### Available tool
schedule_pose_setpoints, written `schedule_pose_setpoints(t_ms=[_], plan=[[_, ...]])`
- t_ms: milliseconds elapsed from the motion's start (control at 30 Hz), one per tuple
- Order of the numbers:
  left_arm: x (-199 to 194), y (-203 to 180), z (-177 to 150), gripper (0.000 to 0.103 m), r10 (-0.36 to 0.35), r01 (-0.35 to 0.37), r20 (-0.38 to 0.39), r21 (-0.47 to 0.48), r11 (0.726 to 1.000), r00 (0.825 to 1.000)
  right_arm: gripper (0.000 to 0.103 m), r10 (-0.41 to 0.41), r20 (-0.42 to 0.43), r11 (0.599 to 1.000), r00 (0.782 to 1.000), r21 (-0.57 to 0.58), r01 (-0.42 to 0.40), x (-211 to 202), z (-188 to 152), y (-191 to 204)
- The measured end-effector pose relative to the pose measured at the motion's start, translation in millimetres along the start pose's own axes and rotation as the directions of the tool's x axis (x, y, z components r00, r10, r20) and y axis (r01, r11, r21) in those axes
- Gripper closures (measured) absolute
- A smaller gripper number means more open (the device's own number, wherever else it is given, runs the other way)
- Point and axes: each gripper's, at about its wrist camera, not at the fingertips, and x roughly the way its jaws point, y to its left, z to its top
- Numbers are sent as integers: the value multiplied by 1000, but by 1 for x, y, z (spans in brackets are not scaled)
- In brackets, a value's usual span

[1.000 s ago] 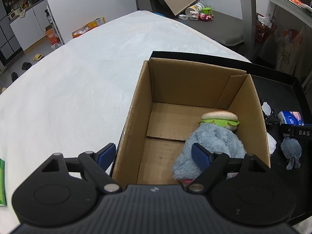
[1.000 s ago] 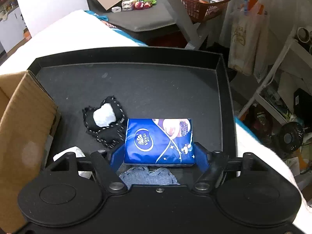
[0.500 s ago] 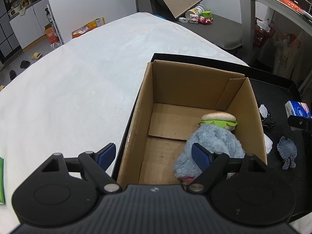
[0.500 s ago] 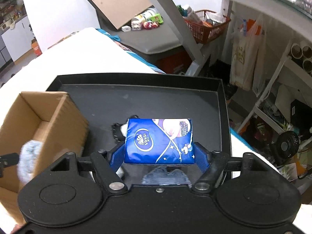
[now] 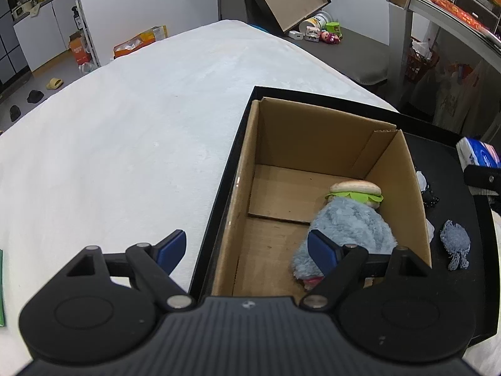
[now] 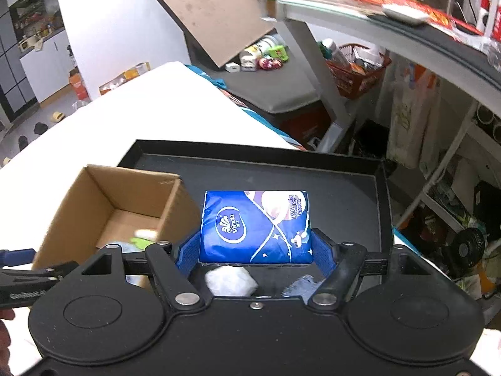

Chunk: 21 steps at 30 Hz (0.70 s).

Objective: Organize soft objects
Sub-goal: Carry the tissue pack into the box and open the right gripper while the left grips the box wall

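Observation:
My right gripper (image 6: 255, 250) is shut on a blue tissue pack (image 6: 255, 225), held in the air above the black tray (image 6: 344, 194). The same pack (image 5: 479, 155) shows at the right edge of the left wrist view. An open cardboard box (image 5: 313, 134) stands in the tray's left part, with a blue-grey plush (image 5: 350, 225) and a burger toy (image 5: 355, 188) inside. My left gripper (image 5: 247, 250) is open and straddles the box's near left wall, holding nothing. The box (image 6: 103, 194) lies left of the held pack.
On the tray lie a grey-blue knitted piece (image 5: 455, 241), a black-and-white item (image 5: 427, 188) and a white wad (image 6: 230, 280). White bedding (image 5: 125, 131) spreads to the left. A grey desk (image 6: 407, 25) overhangs at the right, with clutter and an orange basket (image 6: 357, 75) beneath.
My right gripper has risen with the tissue pack and swung left, bringing the box into its view. The left gripper has stayed almost still.

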Motion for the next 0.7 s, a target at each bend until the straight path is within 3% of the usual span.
schedule_pose_setpoints(t_ms=[700], plan=[[-3,27,-8,23,-71,71,4,-44,996,997,32,65,31,994,997,-86,-62,-16,18,66]])
